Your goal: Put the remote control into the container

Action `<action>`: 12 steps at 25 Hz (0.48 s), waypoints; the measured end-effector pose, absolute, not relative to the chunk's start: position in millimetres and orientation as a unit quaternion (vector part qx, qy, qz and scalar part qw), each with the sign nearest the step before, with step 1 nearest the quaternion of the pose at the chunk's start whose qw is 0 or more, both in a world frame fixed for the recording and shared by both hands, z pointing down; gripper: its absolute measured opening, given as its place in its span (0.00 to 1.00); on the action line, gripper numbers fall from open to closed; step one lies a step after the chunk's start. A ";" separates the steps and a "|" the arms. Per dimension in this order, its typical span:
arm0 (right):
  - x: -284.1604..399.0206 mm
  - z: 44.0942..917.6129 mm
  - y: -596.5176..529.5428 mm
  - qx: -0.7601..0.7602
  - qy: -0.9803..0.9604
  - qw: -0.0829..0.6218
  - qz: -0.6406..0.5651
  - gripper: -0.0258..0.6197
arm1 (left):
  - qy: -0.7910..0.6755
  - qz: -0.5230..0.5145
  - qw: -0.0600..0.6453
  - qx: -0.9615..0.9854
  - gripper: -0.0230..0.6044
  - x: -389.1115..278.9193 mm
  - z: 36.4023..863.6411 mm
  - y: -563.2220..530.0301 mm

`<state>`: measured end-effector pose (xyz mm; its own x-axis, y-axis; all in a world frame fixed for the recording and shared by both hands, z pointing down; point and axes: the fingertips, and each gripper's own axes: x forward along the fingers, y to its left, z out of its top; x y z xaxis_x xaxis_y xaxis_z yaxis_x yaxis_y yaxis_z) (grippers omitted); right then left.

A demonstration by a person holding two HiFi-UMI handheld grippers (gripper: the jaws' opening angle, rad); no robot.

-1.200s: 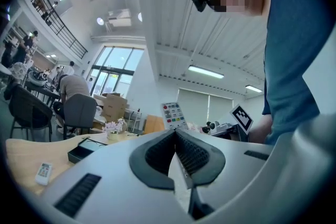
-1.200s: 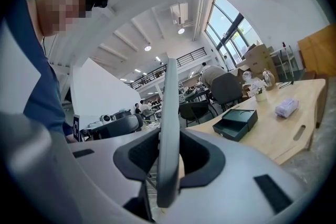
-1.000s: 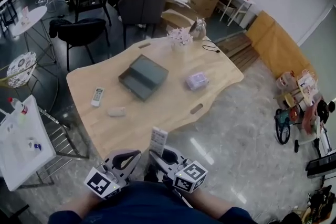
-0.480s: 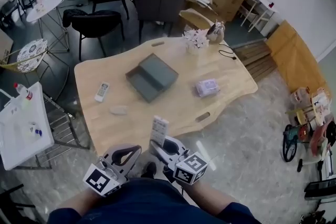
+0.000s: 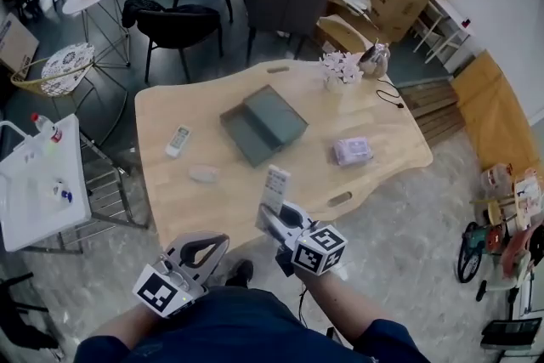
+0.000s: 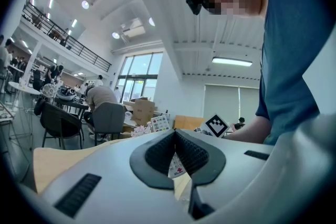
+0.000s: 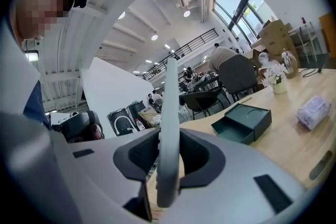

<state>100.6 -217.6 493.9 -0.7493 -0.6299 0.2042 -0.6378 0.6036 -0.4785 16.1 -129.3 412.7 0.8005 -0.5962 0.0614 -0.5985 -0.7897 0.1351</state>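
Note:
My right gripper [image 5: 272,215] is shut on a white remote control [image 5: 274,185], held upright over the near edge of the wooden table [image 5: 170,208]. In the right gripper view the remote [image 7: 168,113] stands edge-on between the pads of the right gripper [image 7: 169,155]. The container, a dark green open box [image 5: 264,125], lies at mid table, beyond the remote; it also shows as the box [image 7: 242,122] ahead to the right. My left gripper [image 5: 223,241] hangs shut and empty off the table's near edge, left of the right one. Its jaws [image 6: 176,139] meet with nothing between them.
A second white remote [image 5: 178,141] and a small pale oval object [image 5: 204,174] lie left of the box. A purple packet [image 5: 352,150] lies to its right, with a flower vase [image 5: 340,69] at the far edge. Chairs and a seated person stand beyond, and a white cart [image 5: 38,191] at left.
The right gripper has carried the remote forward and up, from below the table's near edge to over it. The table has drawn closer in the head view. The left gripper stays low.

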 end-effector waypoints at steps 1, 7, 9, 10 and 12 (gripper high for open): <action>99.8 498.6 -224.1 0.352 -0.896 0.014 0.269 0.21 | -0.319 0.009 0.075 0.945 0.09 13.8 414.4 -131.7; 91.1 528.8 -270.8 0.345 -0.898 0.047 0.270 0.21 | -0.333 0.007 0.085 0.939 0.09 2.5 421.7 -151.5; 88.5 539.2 -285.4 0.343 -0.896 0.056 0.277 0.21 | -0.337 0.006 0.083 0.938 0.09 0.2 421.2 -156.2; 87.6 544.3 -292.7 0.342 -0.895 0.061 0.280 0.21 | -0.339 0.007 0.082 0.937 0.09 -1.3 421.4 -158.2; 86.5 554.0 -309.2 0.343 -0.892 0.068 0.287 0.21 | -0.344 0.007 0.082 0.935 0.09 -5.5 422.0 -162.2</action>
<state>86.5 -309.2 554.0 -0.7556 -0.5727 0.3181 -0.6508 0.6005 -0.4646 -5.5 -162.2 422.0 0.7627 -0.6431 0.0695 -0.6454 -0.7494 0.1481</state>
